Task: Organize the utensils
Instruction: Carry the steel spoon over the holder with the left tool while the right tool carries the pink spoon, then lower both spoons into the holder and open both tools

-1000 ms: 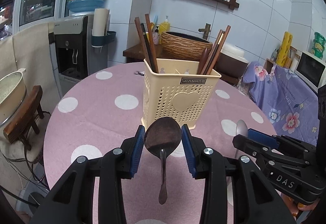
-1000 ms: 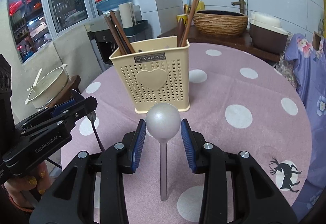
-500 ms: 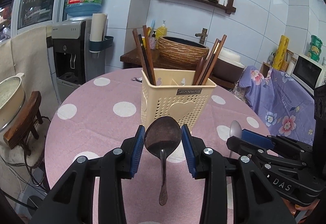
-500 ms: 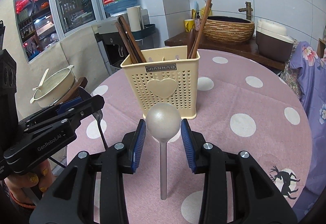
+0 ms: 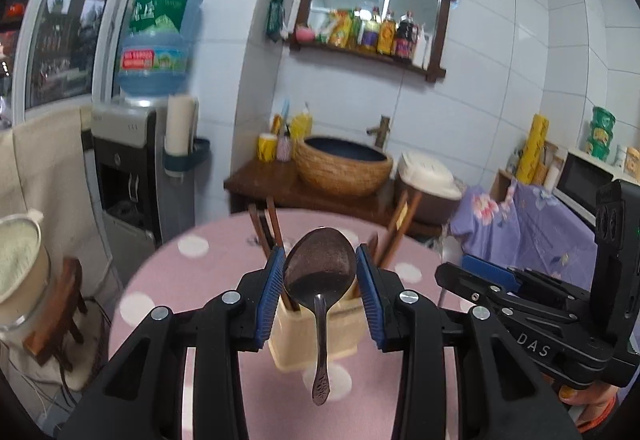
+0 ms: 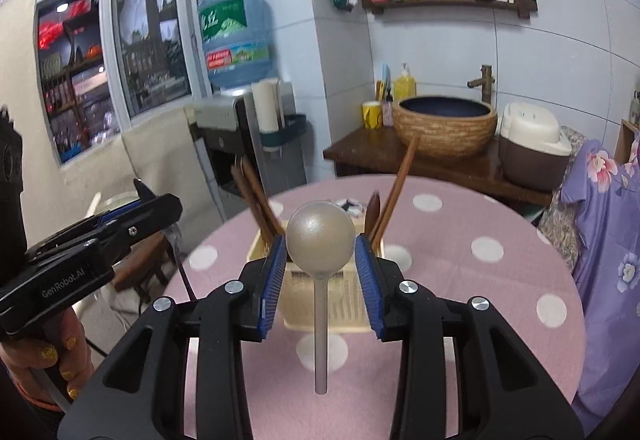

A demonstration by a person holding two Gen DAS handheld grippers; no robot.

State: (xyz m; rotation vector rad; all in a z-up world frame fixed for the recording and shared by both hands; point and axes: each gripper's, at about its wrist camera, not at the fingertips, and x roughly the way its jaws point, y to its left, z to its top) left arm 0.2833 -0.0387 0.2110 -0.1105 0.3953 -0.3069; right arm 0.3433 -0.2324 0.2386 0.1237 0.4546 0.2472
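Note:
My left gripper (image 5: 319, 266) is shut on the bowl of a dark metal spoon (image 5: 319, 272), whose handle hangs down toward the camera. My right gripper (image 6: 321, 252) is shut on the round bowl of a silver spoon (image 6: 321, 244), its straight handle also hanging down. Both are held high above a cream perforated utensil holder (image 6: 325, 300) on the pink polka-dot table (image 6: 460, 280). Brown chopsticks (image 6: 394, 192) stick out of the holder's left and right compartments. The holder (image 5: 308, 336) is mostly hidden behind the left gripper's fingers. Each gripper shows at the side of the other's view.
Behind the round table stand a wooden counter with a woven basin (image 5: 344, 170), a rice cooker (image 6: 534, 148) and a water dispenser (image 5: 128, 160). A stool with a pot (image 5: 20, 272) stands left of the table. A purple floral cloth (image 6: 604, 240) hangs at the right.
Both grippers rose with their spoons and tilted up; the holder sank from above the fingertips to behind and below them, and more of the wall shelf shows.

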